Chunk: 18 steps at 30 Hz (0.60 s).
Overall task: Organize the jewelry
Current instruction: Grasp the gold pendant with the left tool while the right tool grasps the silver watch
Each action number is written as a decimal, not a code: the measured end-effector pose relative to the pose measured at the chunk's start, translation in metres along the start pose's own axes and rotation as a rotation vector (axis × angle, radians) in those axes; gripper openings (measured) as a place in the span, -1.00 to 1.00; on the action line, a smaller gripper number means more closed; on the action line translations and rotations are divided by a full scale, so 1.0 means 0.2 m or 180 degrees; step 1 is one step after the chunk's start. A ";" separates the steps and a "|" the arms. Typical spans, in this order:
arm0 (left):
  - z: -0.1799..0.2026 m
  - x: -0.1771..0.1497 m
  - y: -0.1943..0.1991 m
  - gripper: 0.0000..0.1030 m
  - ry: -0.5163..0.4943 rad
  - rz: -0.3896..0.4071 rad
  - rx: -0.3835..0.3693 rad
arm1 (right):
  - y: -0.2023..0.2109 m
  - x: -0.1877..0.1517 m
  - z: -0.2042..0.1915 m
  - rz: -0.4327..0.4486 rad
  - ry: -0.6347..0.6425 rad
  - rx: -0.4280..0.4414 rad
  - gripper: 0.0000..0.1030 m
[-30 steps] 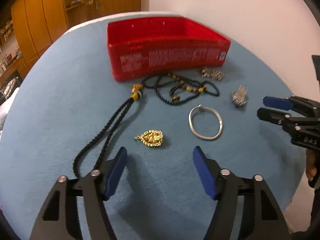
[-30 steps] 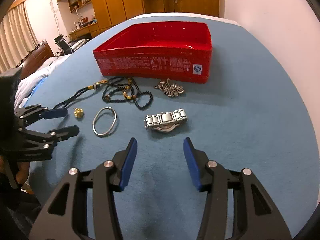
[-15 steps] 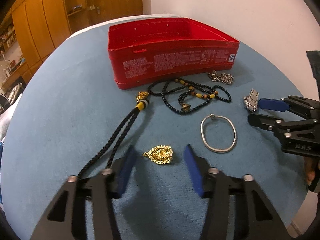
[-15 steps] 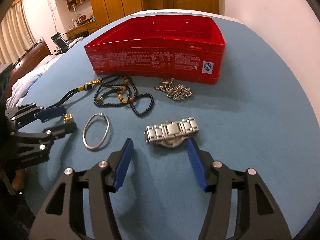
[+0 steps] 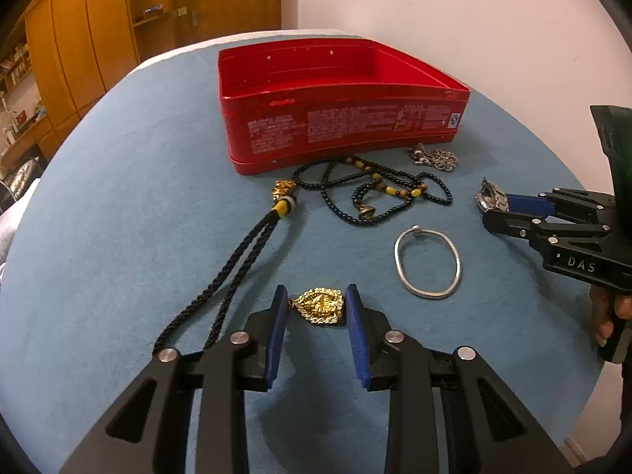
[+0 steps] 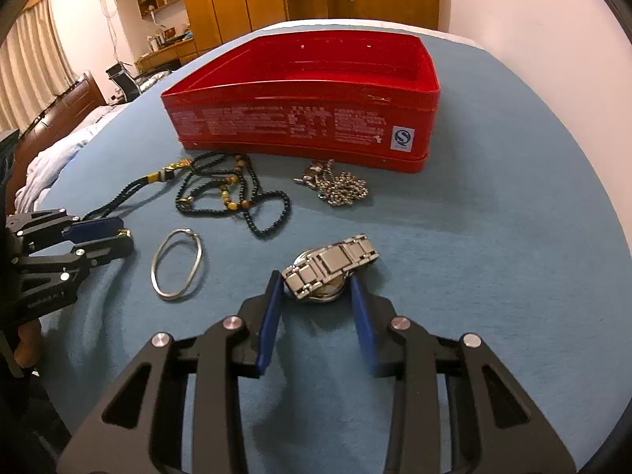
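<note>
A gold pendant (image 5: 320,307) lies on the blue cloth between the blue pads of my left gripper (image 5: 315,308). Its jaws are closing and both pads touch the pendant's edges. A steel watch (image 6: 330,268) sits between the pads of my right gripper (image 6: 316,286), whose jaws are closing too, with the pads against the band end and the case. The red tin (image 5: 343,130) stands open and empty behind. The left wrist view shows the right gripper (image 5: 493,207) at the watch (image 5: 489,195).
Between the grippers lies a silver bangle (image 5: 428,268). A black bead necklace (image 5: 371,193), a black cord necklace (image 5: 237,260) and a silver chain (image 5: 436,158) lie just in front of the tin. The blue table (image 5: 118,197) ends close behind the grippers.
Both grippers have moved forward over their pieces. The left jaws have narrowed around the gold pendant, and the right jaws have narrowed around the watch.
</note>
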<state>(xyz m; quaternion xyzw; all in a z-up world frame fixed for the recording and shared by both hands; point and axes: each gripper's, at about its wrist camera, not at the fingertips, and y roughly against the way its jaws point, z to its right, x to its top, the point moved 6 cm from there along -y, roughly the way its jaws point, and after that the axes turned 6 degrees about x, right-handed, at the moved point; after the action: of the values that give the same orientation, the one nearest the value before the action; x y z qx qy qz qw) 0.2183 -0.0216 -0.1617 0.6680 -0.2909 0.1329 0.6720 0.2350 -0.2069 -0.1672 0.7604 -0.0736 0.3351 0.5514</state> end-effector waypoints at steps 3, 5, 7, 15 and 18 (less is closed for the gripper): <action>0.02 0.00 0.02 -0.43 -0.0025 0.0009 -0.0001 | 0.02 -0.01 -0.01 0.0009 -0.0001 0.0037 -0.36; 0.02 0.00 0.03 -0.43 -0.0026 0.0015 0.0007 | 0.02 0.00 -0.01 0.0016 0.0001 0.0047 -0.37; 0.02 0.01 0.04 -0.43 -0.0023 0.0034 0.0007 | 0.04 0.00 -0.02 0.0034 0.0010 0.0047 -0.37; 0.03 0.04 0.11 -0.43 -0.0035 0.0108 0.0031 | 0.09 0.02 -0.04 0.0103 0.0044 0.0057 -0.39; 0.02 0.05 0.13 -0.43 -0.0033 0.0138 0.0039 | 0.11 0.02 -0.05 0.0117 0.0058 0.0056 -0.39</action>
<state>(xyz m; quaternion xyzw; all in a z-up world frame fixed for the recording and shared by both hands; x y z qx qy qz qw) 0.2098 -0.0261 -0.1356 0.6662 -0.3080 0.1458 0.6633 0.2239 -0.2043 -0.1455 0.7607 -0.0796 0.3527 0.5391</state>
